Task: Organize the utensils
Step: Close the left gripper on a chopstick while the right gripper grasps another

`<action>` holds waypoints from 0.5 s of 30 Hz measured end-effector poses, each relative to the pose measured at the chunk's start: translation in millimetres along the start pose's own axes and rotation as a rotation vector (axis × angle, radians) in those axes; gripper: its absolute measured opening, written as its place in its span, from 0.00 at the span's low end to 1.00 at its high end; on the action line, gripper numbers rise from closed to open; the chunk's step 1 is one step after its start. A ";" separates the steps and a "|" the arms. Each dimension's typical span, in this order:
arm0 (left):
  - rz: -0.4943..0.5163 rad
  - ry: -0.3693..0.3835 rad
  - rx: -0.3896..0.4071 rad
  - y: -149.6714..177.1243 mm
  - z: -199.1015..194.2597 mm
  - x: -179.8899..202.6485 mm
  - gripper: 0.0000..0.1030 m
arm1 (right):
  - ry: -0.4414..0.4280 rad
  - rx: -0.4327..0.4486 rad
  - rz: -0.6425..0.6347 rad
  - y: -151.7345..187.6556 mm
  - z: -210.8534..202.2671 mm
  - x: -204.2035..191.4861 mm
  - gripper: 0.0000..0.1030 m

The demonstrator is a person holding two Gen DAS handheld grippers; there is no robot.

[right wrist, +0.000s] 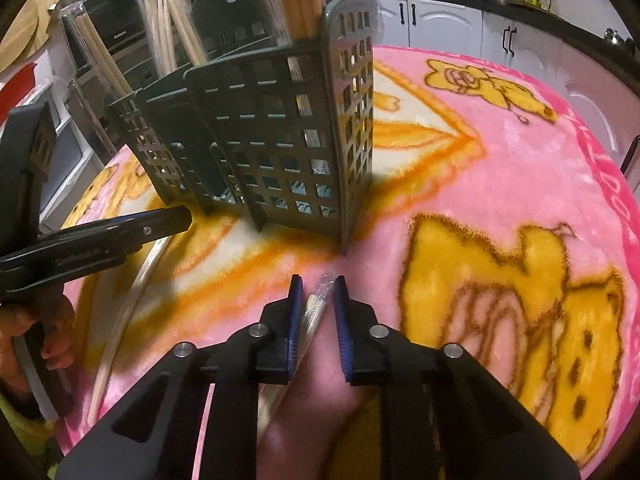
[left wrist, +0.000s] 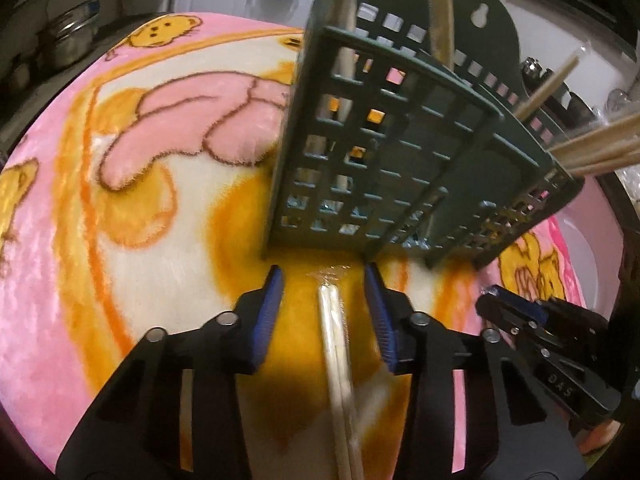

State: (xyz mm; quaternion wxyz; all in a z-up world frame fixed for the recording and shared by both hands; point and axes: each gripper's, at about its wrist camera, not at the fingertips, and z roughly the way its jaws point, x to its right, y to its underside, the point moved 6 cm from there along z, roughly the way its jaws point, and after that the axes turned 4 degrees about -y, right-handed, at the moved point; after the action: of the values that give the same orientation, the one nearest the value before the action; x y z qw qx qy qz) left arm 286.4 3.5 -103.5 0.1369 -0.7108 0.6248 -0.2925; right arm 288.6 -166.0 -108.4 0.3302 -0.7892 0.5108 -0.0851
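Black fingers of our left gripper (left wrist: 324,312) fill the left wrist view, blue pads standing apart on either side of a wrapped pair of chopsticks (left wrist: 336,344) lying on the pink bear-print blanket (left wrist: 80,240); the jaws are not yet touching it. Just beyond stands the dark green slotted utensil holder (left wrist: 400,152), wrapped chopsticks already upright inside. Our right gripper (left wrist: 516,308) shows at the right edge.

From the right wrist view, our right gripper (right wrist: 318,312) has narrower jaws flanking a second wrapped pair (right wrist: 316,312); we cannot tell whether the pads press it. We judge sorting partly done, with these two pairs left. Holder walls stand close ahead.
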 end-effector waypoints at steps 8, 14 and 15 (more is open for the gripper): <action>-0.024 -0.004 -0.003 -4.1 1.9 -14.3 0.09 | -0.026 0.037 -0.046 -5.0 -13.3 -14.0 0.07; -0.039 0.028 -0.003 -3.5 -6.8 -22.4 0.04 | -0.070 0.087 -0.095 -14.3 -33.3 -36.3 0.06; -0.038 0.031 0.001 -3.2 -9.0 -21.9 0.04 | -0.078 0.095 -0.102 -15.4 -36.3 -39.9 0.06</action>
State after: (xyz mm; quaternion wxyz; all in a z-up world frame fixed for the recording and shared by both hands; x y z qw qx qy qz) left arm 282.7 26.9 -99.9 0.1219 -0.7180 0.6131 -0.3062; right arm 264.5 -143.4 -63.1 0.3821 -0.8004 0.4521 -0.0951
